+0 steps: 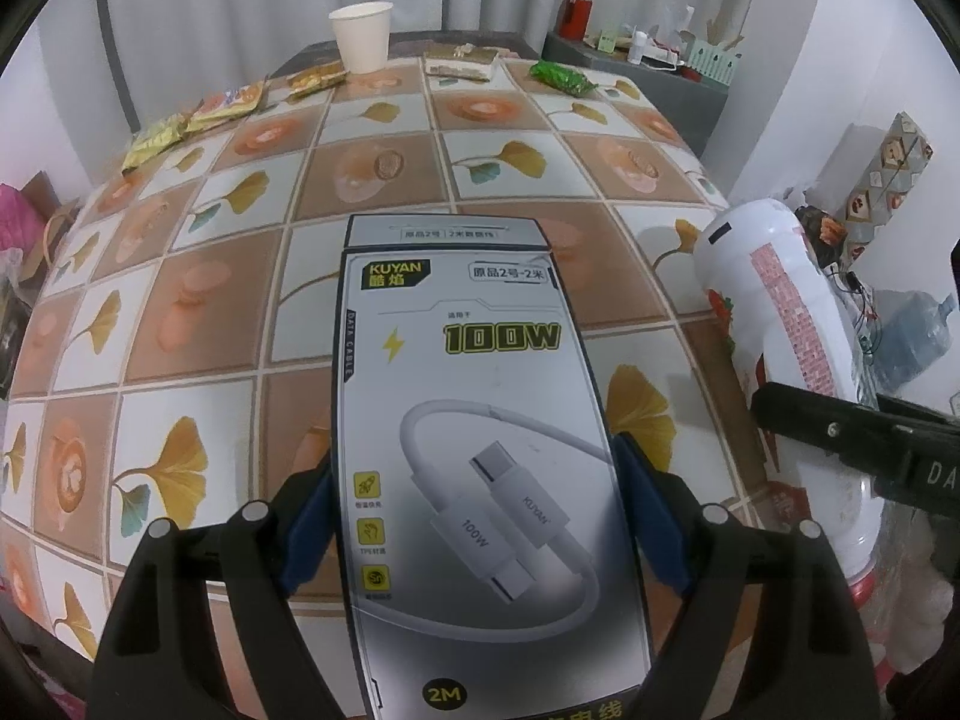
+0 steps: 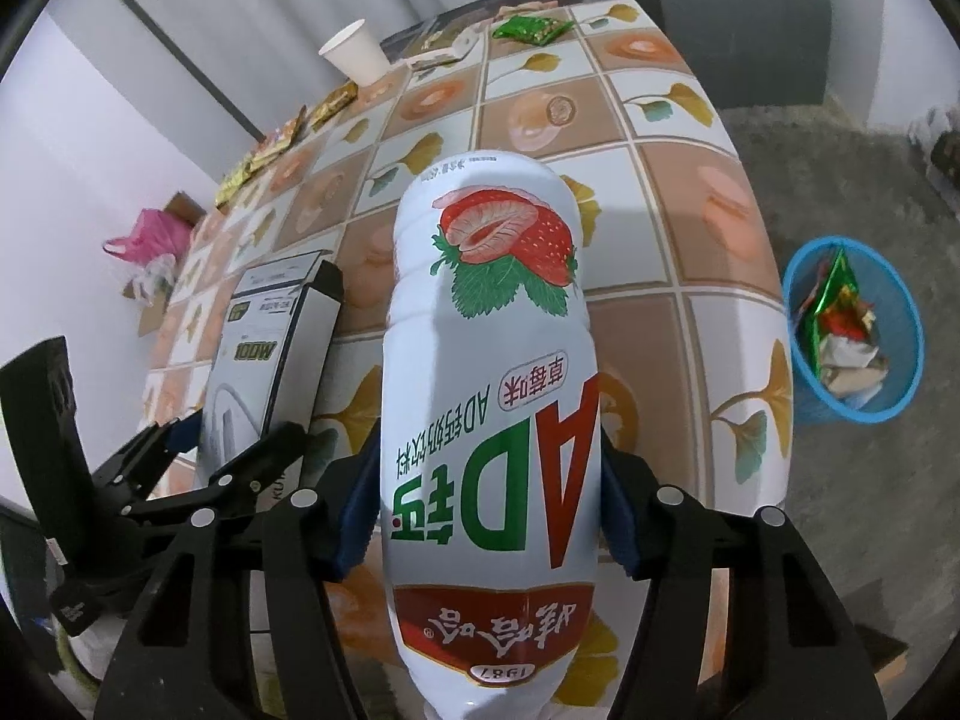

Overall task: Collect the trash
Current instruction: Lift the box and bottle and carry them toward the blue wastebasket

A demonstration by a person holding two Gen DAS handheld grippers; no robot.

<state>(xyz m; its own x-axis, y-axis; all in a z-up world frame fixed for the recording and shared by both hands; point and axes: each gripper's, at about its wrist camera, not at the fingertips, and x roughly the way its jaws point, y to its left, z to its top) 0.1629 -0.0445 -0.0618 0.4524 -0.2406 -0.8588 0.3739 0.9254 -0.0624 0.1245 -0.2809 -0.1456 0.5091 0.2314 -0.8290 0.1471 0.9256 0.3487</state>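
Left wrist: left gripper (image 1: 474, 510) has its blue pads on both long edges of the box (image 1: 474, 432), so it's clamped on it. Box is a flat grey cable carton, long axis running straight out along the fingers, far end over the table (image 1: 372, 180). Flap at the far end looks untucked. Right beside it, the bottle (image 1: 780, 324) with the other gripper's black finger across it.

Right wrist: right gripper (image 2: 489, 510) pads touch both sides of the bottle's waist. I read that as a grip, jaws set part-way. Bottle is white plastic with a strawberry label, print upside down to the camera, long axis along the fingers, base pointing away. Looks empty and light, may dent under the squeeze.

Key relation: bin (image 2: 852, 330) is blue mesh on the floor, off the table's right edge, already holding wrappers. Right hand is the nearer one, so bottle probably goes first. Cup (image 2: 354, 54) and wrappers (image 2: 528, 29) sit at the far edge, uncollected.
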